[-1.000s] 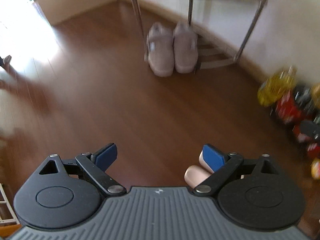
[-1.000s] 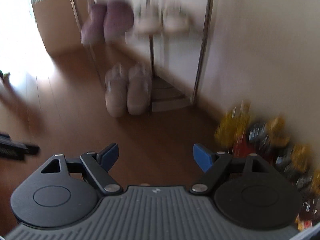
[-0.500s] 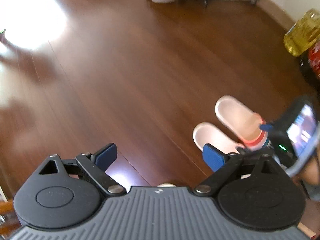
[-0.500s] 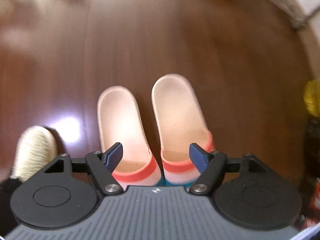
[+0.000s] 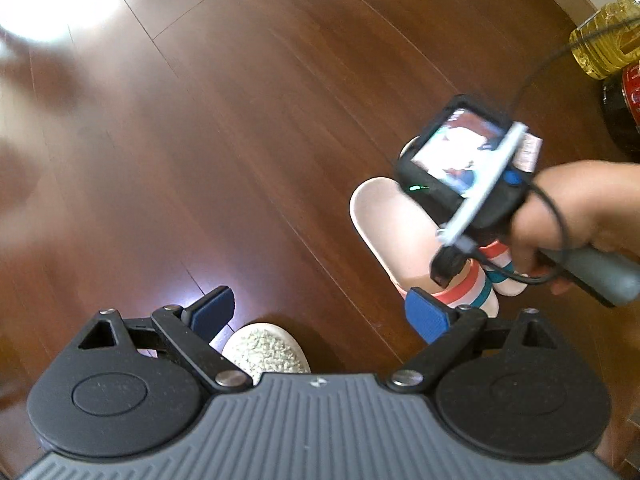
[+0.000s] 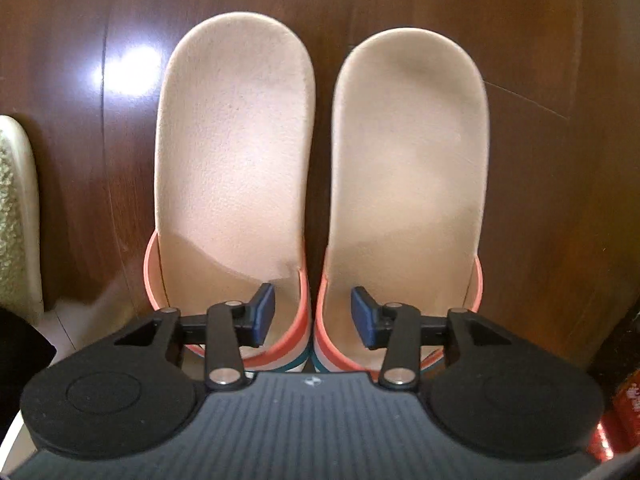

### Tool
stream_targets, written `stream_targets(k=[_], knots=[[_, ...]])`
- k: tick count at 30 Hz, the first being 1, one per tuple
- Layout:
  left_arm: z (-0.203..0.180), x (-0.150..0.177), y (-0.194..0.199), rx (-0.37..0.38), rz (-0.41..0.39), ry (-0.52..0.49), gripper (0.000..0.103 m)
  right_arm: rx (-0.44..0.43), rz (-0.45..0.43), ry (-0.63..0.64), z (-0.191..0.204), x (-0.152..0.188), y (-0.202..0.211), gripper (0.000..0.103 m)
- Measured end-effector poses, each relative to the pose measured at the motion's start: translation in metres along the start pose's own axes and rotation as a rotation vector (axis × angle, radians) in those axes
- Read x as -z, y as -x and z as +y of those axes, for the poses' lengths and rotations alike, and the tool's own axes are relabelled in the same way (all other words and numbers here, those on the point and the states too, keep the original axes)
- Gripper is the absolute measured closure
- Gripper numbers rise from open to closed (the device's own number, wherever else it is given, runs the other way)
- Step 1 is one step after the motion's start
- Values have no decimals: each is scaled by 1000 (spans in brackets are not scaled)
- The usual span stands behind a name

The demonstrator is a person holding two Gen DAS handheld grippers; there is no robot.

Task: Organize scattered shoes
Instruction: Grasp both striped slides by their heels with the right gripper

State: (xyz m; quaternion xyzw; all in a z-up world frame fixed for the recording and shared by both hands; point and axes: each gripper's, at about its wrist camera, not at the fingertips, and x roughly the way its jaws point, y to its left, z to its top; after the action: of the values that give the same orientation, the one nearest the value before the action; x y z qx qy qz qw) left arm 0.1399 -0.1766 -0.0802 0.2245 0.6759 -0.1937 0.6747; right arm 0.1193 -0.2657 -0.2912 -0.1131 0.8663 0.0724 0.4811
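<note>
Clearly we have barely begun: our right gripper (image 6: 313, 314) is closing around both slides' (image 6: 234, 152) adjoining straps, nothing pinched yet, while our left gripper (image 5: 320, 314) hangs spread above a fuzzy slipper (image 5: 264, 350).

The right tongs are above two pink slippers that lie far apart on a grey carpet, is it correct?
Not quite: the floor is dark brown wood, not grey carpet, as the right wrist view shows. Also the two pink slippers lie side by side, under the closing right tongs.

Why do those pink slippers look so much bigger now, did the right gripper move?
Yes. The right gripper has dropped toward the wooden floor, closing in on the pink slippers; its jaws are closing around their adjoining striped straps.
</note>
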Motion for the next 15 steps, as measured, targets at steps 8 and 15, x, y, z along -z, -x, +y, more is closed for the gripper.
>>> stream_targets(k=[8,15], knots=[[-20,-18,18,-30,10,-31,9,-192,-72,-190,-62,50,19,98],[-62,-55,44,-30,-60,-94,9,-336,-177,-454,-155,104,48,99]])
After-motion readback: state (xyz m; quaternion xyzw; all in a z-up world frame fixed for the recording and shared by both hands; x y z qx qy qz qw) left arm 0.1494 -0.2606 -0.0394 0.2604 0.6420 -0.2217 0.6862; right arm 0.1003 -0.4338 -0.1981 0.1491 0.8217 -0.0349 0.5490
